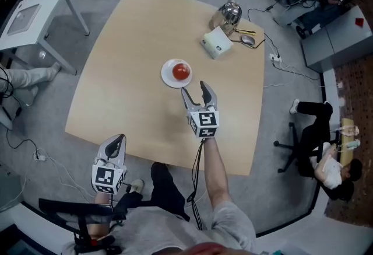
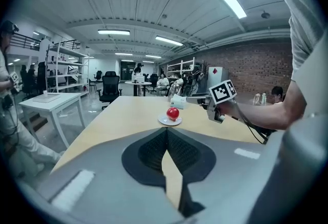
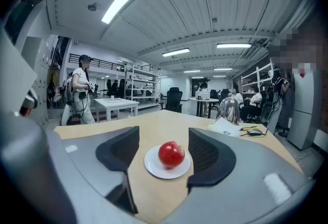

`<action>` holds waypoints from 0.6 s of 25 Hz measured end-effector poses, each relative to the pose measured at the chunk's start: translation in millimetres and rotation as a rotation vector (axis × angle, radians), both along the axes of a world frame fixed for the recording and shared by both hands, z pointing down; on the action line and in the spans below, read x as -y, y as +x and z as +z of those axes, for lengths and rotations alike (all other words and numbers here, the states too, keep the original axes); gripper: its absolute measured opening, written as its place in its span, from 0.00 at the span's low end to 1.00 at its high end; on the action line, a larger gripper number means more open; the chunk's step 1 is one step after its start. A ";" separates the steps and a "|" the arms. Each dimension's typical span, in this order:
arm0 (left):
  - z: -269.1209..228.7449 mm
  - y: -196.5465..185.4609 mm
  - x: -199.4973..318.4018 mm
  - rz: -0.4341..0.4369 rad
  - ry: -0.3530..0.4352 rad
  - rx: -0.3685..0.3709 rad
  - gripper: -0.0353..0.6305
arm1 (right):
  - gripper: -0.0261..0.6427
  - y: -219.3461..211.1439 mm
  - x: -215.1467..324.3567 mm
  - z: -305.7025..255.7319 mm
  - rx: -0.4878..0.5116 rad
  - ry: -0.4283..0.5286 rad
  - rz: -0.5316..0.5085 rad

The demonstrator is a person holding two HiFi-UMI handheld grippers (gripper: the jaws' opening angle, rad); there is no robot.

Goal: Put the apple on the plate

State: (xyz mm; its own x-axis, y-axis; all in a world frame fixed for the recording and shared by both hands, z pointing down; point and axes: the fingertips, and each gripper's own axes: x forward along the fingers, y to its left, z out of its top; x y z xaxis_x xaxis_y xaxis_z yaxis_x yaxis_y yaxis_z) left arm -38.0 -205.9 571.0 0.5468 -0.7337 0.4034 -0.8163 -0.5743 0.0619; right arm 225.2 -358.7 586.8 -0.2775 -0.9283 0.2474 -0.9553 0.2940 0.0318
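A red apple (image 1: 181, 71) rests on a small white plate (image 1: 167, 74) near the middle of the light wooden table (image 1: 128, 84). My right gripper (image 1: 199, 91) hovers just in front of the plate, jaws apart and empty. In the right gripper view the apple (image 3: 171, 154) and plate (image 3: 152, 165) lie a little beyond the open gripper (image 3: 163, 154). My left gripper (image 1: 117, 143) hangs at the table's near edge, far from the plate. In the left gripper view its jaws (image 2: 167, 142) are closed together, with the apple (image 2: 172, 113) far ahead.
At the table's far side stand a shiny metal kettle (image 1: 228, 14), a white box (image 1: 217, 42) and a computer mouse (image 1: 248, 39). A white side table (image 1: 35, 20) stands to the left. Office chairs and seated people are around the room.
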 end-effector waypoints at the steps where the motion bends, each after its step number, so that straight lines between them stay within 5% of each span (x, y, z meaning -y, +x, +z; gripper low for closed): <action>1: -3.1 -0.2 -0.8 0.004 0.005 -0.001 0.08 | 0.49 -0.3 -4.5 -3.5 -0.002 0.003 0.001; 15: -41.8 -3.6 -25.6 0.053 0.074 -0.023 0.08 | 0.43 -3.1 -79.7 -47.8 0.019 0.042 0.046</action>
